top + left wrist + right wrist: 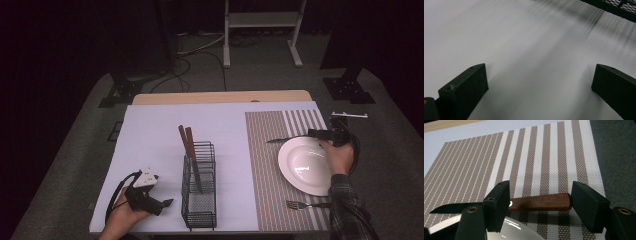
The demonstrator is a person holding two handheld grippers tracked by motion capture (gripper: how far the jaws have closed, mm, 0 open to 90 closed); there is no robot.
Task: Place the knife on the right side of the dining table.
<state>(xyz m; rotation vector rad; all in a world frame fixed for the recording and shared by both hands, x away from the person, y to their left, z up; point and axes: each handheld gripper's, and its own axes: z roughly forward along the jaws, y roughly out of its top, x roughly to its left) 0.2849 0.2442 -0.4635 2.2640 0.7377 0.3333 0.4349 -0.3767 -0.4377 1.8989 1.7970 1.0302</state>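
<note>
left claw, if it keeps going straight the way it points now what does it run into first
Most likely the black wire cutlery caddy. The left claw, open and empty, points across the bare white table at the caddy's near end, whose edge shows just ahead in the left gripper view; the exact depth is unclear.

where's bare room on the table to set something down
The widest free patch is the white sheet left of the wire caddy, from the far edge down toward the left gripper. A narrower strip lies between caddy and striped placemat. The mat is crowded: plate, fork, knife between the right gripper's jaws.
</note>
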